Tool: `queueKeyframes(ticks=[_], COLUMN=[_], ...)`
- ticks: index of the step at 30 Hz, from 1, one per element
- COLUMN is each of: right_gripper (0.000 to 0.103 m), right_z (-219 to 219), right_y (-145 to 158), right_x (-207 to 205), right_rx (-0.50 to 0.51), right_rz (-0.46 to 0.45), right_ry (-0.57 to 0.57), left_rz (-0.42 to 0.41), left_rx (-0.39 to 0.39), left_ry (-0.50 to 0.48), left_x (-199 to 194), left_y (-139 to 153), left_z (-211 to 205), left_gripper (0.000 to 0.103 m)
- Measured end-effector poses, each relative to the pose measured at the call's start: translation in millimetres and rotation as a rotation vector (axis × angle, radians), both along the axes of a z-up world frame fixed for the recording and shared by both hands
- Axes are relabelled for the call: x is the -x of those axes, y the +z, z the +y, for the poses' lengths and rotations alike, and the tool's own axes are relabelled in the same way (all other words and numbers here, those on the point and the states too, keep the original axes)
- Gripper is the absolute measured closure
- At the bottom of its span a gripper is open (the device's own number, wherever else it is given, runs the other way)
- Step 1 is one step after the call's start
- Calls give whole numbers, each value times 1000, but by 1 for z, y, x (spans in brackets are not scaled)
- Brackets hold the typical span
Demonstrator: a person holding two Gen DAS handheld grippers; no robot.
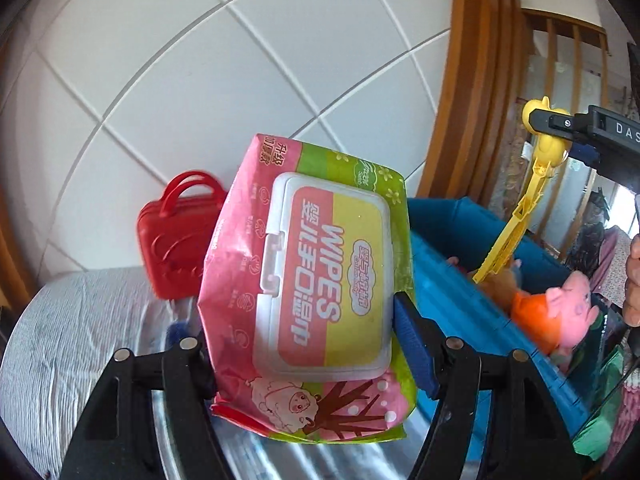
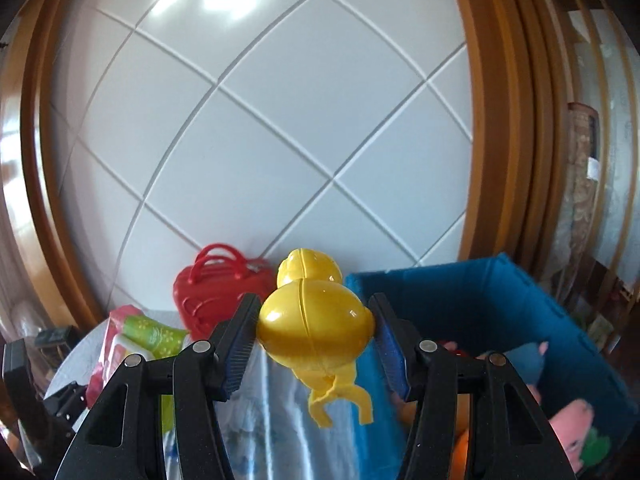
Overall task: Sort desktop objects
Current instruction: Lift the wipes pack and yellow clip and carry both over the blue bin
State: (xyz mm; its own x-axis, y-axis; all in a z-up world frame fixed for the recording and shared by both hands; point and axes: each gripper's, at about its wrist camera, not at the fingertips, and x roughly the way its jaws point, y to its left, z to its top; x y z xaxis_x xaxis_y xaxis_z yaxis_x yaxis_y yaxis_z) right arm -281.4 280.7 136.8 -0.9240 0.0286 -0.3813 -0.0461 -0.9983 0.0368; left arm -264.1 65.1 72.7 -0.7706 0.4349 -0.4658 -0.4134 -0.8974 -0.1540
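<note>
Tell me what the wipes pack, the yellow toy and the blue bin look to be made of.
Wipes pack: soft printed plastic film, creased at the edges, with a rigid white flip lid. Yellow toy: hard glossy plastic, with sharp highlights and a moulded seam. Blue bin: matte, probably fabric or felt-covered board, with no shine.

Home interior: white diamond-panelled wall (image 2: 260, 128), wooden door frame (image 2: 500, 120), blue toy bin (image 2: 480, 304) with plush pig (image 1: 572, 300), cloth-covered table (image 1: 60, 340).
</note>
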Motion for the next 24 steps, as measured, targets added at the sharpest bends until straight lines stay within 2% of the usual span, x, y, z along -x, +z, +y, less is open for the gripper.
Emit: queueKeyframes(ticks=[3,6,10,13,17,19,21,24], right_gripper=[48,48,48,48,47,47,47,47], right_z=[53,111,180,228,270,281,290,296], right_y=[26,35,12,-24,-81,-104,-123,-145], right_x=[-10,-13,-8,4,8,7,5,2], right_rx=[-35,-64,-65,-13,32,65,83,84], right_rz=[41,51,6,-86,-204,-266,-318,-386], right_ry=[-45,-84,-123,-122,-125,-110,-92,-75], left_rz=[41,39,-27,-102,-258,-293,-265,-219], left_rx=[-24,-40,-21,73,184,209,195,219], left_ry=[-67,-130,-204,-239,-251,-223,-183,-155], left_x=[-6,-7,-10,-11,-6,-6,-11,-27], left_y=[31,47,40,16,-31,-42,-38,-28], left_z=[74,150,240,292,324,324,313,308], left_gripper=[33,33,33,33,29,25,24,23])
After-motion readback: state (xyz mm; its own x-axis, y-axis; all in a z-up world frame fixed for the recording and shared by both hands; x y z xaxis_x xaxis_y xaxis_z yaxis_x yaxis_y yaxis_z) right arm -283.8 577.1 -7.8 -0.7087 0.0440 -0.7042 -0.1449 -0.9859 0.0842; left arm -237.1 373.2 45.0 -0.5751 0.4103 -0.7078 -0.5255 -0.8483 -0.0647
